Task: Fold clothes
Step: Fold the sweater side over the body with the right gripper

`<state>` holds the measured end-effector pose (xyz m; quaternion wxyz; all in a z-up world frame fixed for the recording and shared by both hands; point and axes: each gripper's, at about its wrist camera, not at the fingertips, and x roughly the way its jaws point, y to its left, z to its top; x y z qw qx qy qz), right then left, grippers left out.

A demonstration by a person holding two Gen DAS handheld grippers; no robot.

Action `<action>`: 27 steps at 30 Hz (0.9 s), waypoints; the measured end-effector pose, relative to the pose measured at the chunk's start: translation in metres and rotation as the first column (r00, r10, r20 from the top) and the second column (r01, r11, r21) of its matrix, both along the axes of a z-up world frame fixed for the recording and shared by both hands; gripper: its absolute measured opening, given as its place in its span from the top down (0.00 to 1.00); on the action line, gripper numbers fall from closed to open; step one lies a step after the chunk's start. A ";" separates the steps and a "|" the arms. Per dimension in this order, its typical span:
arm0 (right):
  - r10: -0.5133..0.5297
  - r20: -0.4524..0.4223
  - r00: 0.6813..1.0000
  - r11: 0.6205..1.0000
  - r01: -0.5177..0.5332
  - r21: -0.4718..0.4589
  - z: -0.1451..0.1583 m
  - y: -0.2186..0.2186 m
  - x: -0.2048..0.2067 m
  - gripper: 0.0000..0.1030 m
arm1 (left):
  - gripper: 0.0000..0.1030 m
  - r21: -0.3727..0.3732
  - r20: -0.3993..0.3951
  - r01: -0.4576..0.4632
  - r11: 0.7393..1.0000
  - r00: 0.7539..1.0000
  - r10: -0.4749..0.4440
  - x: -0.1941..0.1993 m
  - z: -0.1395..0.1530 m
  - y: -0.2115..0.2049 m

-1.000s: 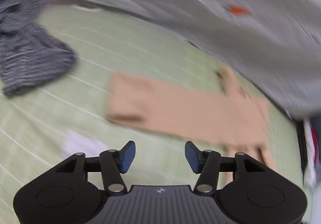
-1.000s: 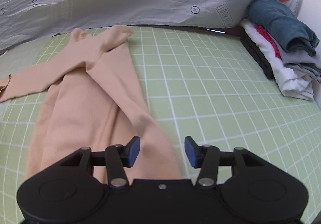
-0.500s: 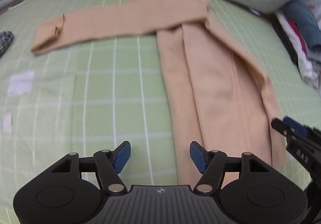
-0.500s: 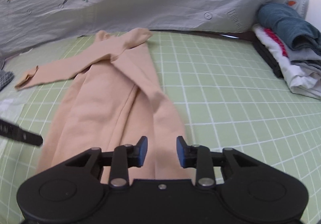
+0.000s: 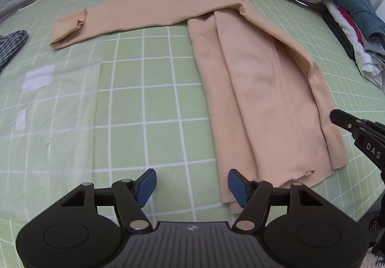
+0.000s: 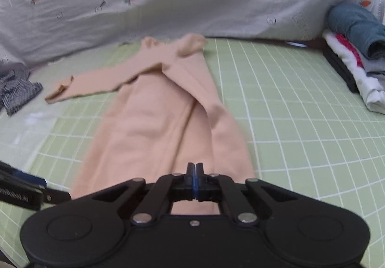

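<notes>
A beige long-sleeved top (image 5: 252, 90) lies flat on the green grid mat (image 5: 144, 104). Its body is folded into a narrow strip, with one sleeve stretched out to the left and the other laid down the right side. My left gripper (image 5: 191, 186) is open just above the mat, at the top's near left hem corner. My right gripper (image 6: 195, 179) is shut over the near end of the top (image 6: 156, 123), with no cloth visible between its pads. Its tip (image 5: 336, 116) touches the right sleeve's edge in the left wrist view.
A stack of folded clothes (image 5: 356, 18) sits at the mat's far right edge. A striped dark garment (image 6: 16, 90) lies crumpled at the far left. A grey carrot-print sheet (image 6: 168, 3) rises behind the mat. White tape patches (image 5: 38, 79) mark the mat's left part.
My right gripper has gone from open to shut while drawing back toward the top's near end. My left gripper swung from the striped garment's side to the near left hem and stayed open.
</notes>
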<state>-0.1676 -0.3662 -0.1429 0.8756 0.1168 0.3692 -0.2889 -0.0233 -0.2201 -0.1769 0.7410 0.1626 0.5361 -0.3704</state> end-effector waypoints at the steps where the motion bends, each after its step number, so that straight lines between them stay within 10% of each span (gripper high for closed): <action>1: -0.012 -0.028 1.000 0.999 0.011 -0.036 -0.001 0.003 0.001 0.97 | 0.35 -0.001 0.002 -0.005 1.000 1.000 0.005 0.000 0.000 0.003; 4: -0.065 -0.083 0.994 0.998 0.063 -0.027 -0.017 -0.002 0.000 0.78 | 0.35 -0.001 0.003 -0.020 1.000 1.000 0.020 0.002 0.000 0.009; 8: -0.108 -0.102 0.989 0.994 0.110 0.011 -0.030 -0.008 -0.001 0.76 | 0.35 -0.001 0.004 -0.041 0.999 0.999 0.041 0.004 0.000 0.017; 11: -0.116 -0.103 0.988 0.993 0.117 0.006 -0.033 -0.009 0.000 0.76 | 0.35 0.000 0.005 -0.057 0.998 0.998 0.057 0.005 -0.001 0.022; 13: -0.111 -0.094 0.989 0.994 0.113 0.011 -0.032 -0.010 -0.001 0.96 | 0.35 0.000 0.005 -0.067 0.998 0.998 0.067 0.006 -0.001 0.026; 27: -0.016 0.171 0.985 0.989 -0.010 0.150 0.014 0.004 -0.017 0.99 | 0.35 -0.001 -0.005 -0.083 0.997 0.997 0.083 0.006 -0.002 0.030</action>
